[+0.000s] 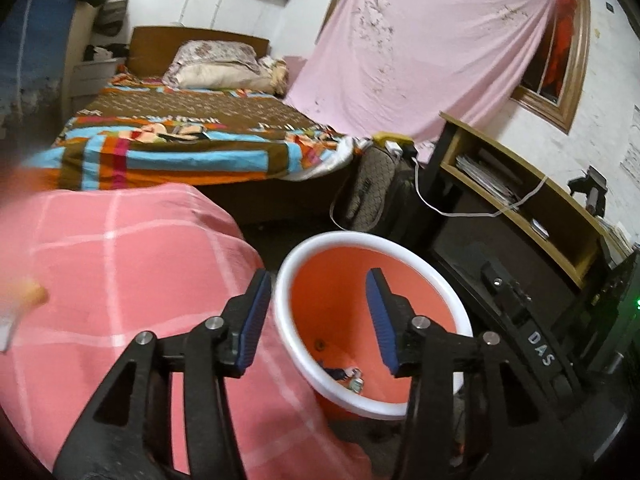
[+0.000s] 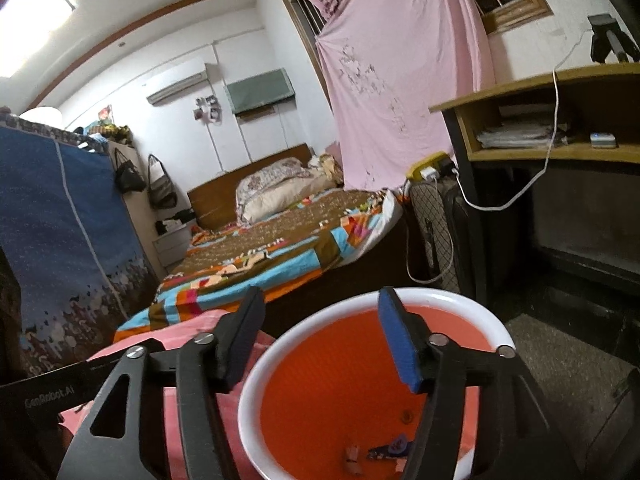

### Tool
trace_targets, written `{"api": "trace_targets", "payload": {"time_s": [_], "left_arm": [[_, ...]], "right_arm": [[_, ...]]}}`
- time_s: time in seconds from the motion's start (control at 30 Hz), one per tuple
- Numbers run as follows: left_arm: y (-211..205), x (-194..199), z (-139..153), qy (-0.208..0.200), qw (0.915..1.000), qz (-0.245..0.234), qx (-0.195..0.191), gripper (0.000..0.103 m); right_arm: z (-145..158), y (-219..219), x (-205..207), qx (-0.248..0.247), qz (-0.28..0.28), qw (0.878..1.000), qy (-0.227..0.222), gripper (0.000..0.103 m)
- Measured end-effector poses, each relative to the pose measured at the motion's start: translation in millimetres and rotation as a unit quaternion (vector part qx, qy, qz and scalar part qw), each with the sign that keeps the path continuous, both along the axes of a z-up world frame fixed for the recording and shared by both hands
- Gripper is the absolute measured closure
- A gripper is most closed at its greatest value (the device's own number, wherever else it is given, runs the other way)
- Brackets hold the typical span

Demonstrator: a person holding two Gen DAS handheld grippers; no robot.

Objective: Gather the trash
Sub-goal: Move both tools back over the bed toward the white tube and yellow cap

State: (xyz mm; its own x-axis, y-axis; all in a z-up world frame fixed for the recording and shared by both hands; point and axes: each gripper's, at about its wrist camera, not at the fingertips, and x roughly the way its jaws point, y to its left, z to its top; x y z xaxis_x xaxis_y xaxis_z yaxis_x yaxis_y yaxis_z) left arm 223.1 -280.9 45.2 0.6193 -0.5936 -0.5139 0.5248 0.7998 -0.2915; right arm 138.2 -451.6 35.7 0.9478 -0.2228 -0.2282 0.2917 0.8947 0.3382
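An orange bin with a white rim (image 1: 352, 240) stands on the floor beside a surface under a pink checked cloth (image 1: 120, 264). Small scraps of trash (image 1: 348, 378) lie at its bottom. My left gripper (image 1: 318, 312) is open and empty over the bin's near rim. In the right wrist view the same bin (image 2: 256, 364) is below my right gripper (image 2: 320, 340), which is open and empty above it; trash scraps (image 2: 384, 450) show inside. A blurred orange and white thing (image 1: 20, 308) lies on the cloth at far left.
A bed with a colourful cover (image 1: 180, 136) lies behind. A dark bag (image 1: 372, 188) with a white cable stands by a wooden desk with shelves (image 1: 520, 184). A pink sheet (image 1: 420, 52) hangs at the window. A blue fabric wardrobe (image 2: 52, 232) stands left.
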Motion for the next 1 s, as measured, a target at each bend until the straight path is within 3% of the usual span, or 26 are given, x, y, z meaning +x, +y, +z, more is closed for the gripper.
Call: {"api": "trace_targets", "payload": {"time_s": [0.23, 0.37, 0.5, 0.57, 1.0], "left_arm": [[46, -7, 15, -0.046, 0.9973, 0.056, -0.013, 0.053], [74, -11, 22, -0.067, 0.9935, 0.084, -0.037, 0.039], [101, -16, 28, -0.092, 0.9879, 0.116, -0.045, 0.029], [115, -19, 29, -0.111, 0.9833, 0.138, -0.042, 0.013], [199, -44, 28, -0.211, 0.9455, 0.248, -0.006, 0.013]], "right_arm": [[15, 25, 1, -0.032, 0.020, 0.999, -0.039, 0.021], [21, 44, 2, -0.059, 0.021, 0.996, -0.061, 0.002], [27, 61, 5, -0.079, 0.032, 0.993, -0.083, 0.000], [29, 69, 7, -0.085, 0.042, 0.991, -0.091, 0.000], [43, 149, 6, -0.141, 0.113, 0.967, -0.179, 0.000]]}}
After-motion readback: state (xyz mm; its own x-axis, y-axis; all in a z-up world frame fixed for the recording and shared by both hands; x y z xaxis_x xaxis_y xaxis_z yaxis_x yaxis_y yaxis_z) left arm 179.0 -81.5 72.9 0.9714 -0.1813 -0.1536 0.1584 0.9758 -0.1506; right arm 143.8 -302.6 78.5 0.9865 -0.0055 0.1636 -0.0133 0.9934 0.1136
